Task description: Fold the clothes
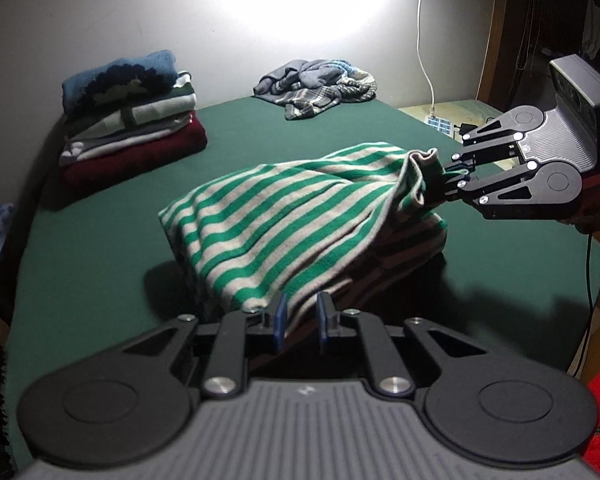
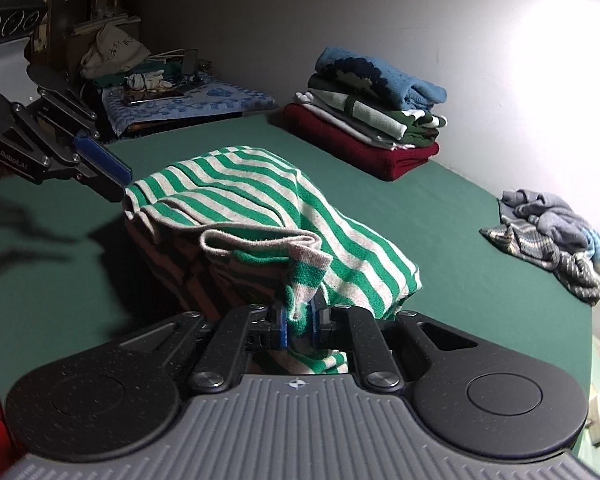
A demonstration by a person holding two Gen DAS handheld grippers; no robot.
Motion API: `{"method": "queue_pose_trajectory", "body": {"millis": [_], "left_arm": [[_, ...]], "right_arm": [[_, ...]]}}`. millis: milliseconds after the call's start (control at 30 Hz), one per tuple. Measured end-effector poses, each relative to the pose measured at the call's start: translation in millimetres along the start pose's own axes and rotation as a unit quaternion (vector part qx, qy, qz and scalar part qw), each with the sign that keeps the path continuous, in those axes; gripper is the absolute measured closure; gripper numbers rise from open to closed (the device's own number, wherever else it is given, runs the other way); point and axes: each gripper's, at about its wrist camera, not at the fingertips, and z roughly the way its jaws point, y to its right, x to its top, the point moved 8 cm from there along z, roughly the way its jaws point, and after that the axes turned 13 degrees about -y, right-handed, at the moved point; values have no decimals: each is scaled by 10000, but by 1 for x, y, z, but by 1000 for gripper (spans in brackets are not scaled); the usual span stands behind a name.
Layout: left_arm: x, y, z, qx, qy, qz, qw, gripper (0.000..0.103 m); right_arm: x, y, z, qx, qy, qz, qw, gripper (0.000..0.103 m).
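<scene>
A green-and-grey striped garment (image 1: 284, 216) (image 2: 260, 200) lies folded over in a loose bundle on the green table cover (image 1: 100, 240) (image 2: 460, 220), held up at two edges. My left gripper (image 1: 302, 312) is shut on its near hem, with cloth pinched between the blue pads. From the right wrist view, the left gripper (image 2: 120, 184) grips the garment's far left corner. My right gripper (image 2: 298, 316) is shut on a bunched striped edge. The left wrist view shows the right gripper (image 1: 454, 174) reaching in from the right, clamped on that gathered edge.
A stack of folded clothes (image 1: 132, 128) (image 2: 364, 120) stands at the back by the wall. A heap of unfolded clothes (image 1: 316, 84) (image 2: 552, 236) lies further along. A power strip (image 1: 440, 124) with a white cable (image 1: 424, 40) sits beyond the table's corner. A cluttered blue patterned cloth (image 2: 188, 100) borders the table.
</scene>
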Motion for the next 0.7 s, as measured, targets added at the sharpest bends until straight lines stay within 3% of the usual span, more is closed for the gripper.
{"method": "queue_pose_trajectory", "body": {"millis": [67,200,267,333,433,467,500,567,633,700], "left_arm": [[-4,1,2,100,-38,46,9999,90],[-5,3,2,733,40,557,9957,78],[-4,4,5,852,30,752,9935,68],[-2,1,8,776,23,751,9942,60],[5,-14,2,341,122,217,9991,50],[7,-20,-1,163,163,-8,9997,40],[8,-27,-3,36,226,-244,9994,30],[11,-40,-8,-215,345,-713,9966,24],[12,-54,-4,-396,336,-1166,9918,22],[13,-65,6,-477,178,-1537,9868,26]], "right_arm": [[-2,-3,2,-136,0,-107,9999,91],[-8,-9,4,-387,-68,-342,9986,88],[-9,-12,0,-440,-69,-357,9984,84],[-8,-15,-6,-451,-23,-267,9986,72],[-8,-16,-19,-345,100,214,9991,64],[-9,-15,-25,-292,155,416,9986,64],[-10,-14,-30,-248,210,646,9974,63],[-12,-7,-43,-167,400,1269,9910,62],[-14,9,-55,-104,657,2162,9741,56],[-16,28,-60,-64,858,3035,9489,55]]}}
